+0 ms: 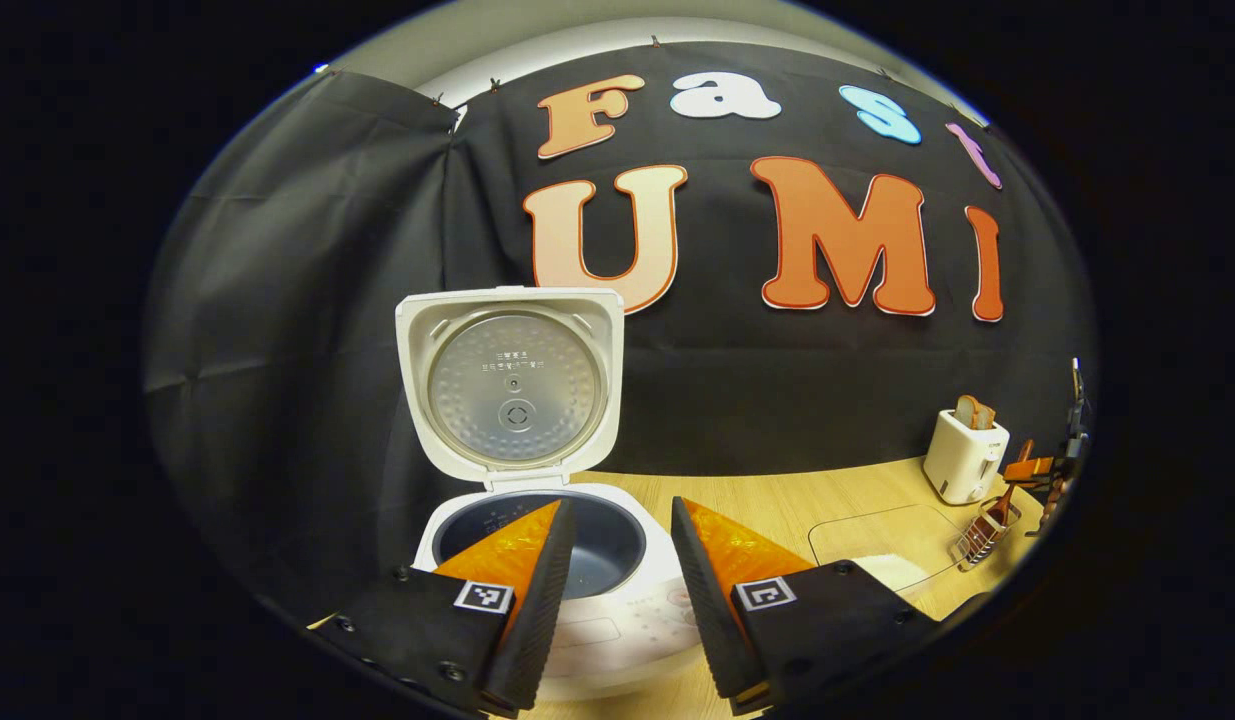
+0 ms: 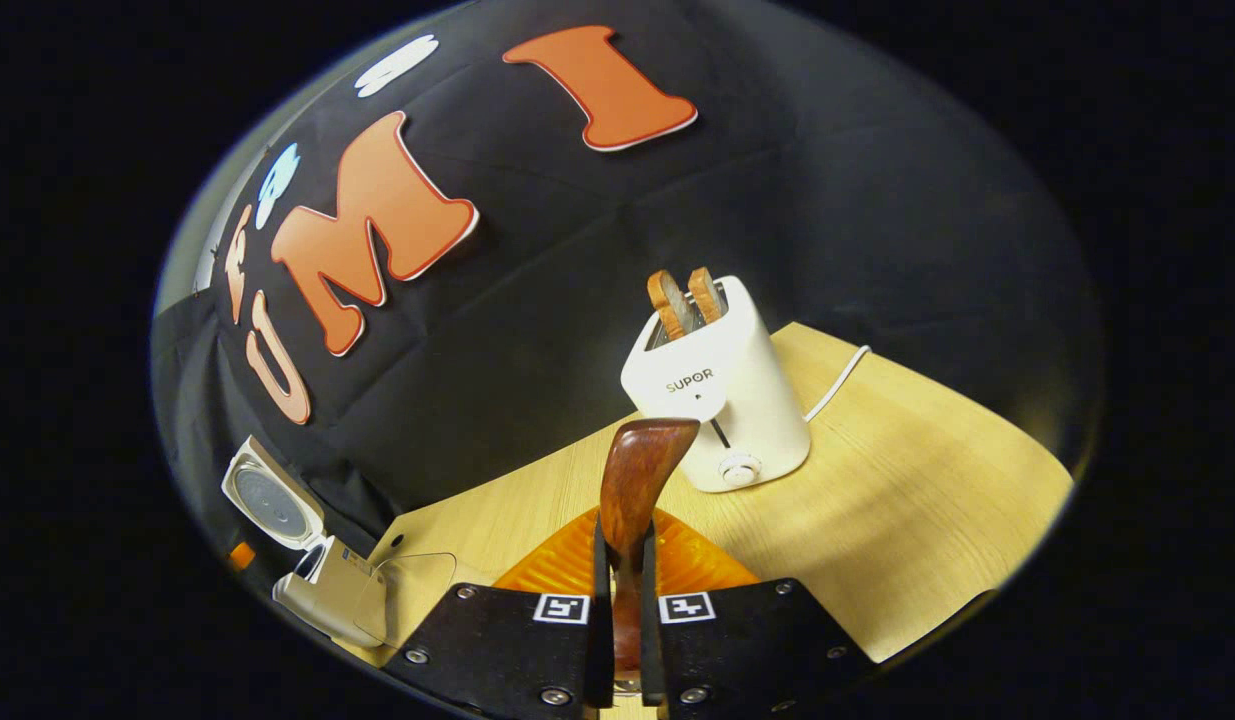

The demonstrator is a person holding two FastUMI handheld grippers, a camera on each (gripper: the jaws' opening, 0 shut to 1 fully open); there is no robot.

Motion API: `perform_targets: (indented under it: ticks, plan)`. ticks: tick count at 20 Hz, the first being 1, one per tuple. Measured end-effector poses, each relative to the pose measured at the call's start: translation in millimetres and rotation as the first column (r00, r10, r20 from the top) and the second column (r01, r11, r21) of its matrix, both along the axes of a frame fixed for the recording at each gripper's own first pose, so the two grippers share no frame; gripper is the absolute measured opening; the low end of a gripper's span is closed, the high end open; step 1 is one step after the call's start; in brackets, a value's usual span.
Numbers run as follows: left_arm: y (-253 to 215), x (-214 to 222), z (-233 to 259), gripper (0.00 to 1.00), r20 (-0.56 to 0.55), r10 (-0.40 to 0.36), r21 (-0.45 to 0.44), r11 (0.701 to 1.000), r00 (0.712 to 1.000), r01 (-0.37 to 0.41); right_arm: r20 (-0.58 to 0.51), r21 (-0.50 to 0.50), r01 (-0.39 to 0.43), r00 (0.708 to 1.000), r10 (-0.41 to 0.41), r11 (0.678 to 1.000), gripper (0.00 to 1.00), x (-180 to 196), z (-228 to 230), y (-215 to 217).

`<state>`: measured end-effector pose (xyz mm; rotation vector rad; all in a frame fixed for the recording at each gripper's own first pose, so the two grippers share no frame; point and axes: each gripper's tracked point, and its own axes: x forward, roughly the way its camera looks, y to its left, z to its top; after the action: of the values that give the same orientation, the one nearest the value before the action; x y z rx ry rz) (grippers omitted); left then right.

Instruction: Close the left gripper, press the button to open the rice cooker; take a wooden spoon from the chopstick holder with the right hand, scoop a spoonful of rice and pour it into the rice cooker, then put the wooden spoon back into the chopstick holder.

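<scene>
Item, as I run it: wooden spoon (image 2: 637, 480), rigid, light, smooth-lacquered so likely slippery, pinched at its handle between my right gripper (image 2: 625, 590) fingers beside the toaster (image 2: 722, 400); left gripper (image 1: 617, 590) jaws wide over the open rice cooker (image 1: 537, 540).

The rice cooker (image 1: 567, 560) is sitting on the table (image 1: 777, 505) with its lid (image 1: 510, 380) standing up behind. The toaster (image 1: 964, 455) is standing well to its right, the wire holder (image 1: 982, 530) lying just before it.
</scene>
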<state>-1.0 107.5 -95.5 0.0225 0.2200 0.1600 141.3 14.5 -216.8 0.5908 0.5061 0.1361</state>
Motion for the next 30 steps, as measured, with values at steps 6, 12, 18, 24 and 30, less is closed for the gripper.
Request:
perform_targets:
  ticks: [6,12,18,24,30]
  plan:
    - [1,-3,2,0.61,0.017,0.002,0.014,1.000,1.000,-0.002,0.121,-0.096,0.074,0.991,-0.062,0.993,0.07,-7,48,-6]
    - [9,-5,1,0.66,0.031,0.009,0.012,1.000,0.999,-0.009,0.266,-0.176,0.096,0.963,-0.047,0.980,0.07,-18,116,11]
    - [21,-7,-3,0.61,0.035,0.025,0.021,0.999,0.999,-0.026,0.377,-0.241,0.012,0.923,0.082,0.970,0.07,-24,170,74]
    - [40,-12,2,0.80,0.054,0.062,0.051,0.997,0.997,-0.065,0.443,-0.354,-0.076,0.864,0.238,0.932,0.07,-29,190,156]
    - [67,-26,2,0.81,0.078,0.122,0.073,0.989,0.989,-0.128,0.454,-0.477,-0.129,0.811,0.369,0.870,0.06,-28,171,212]
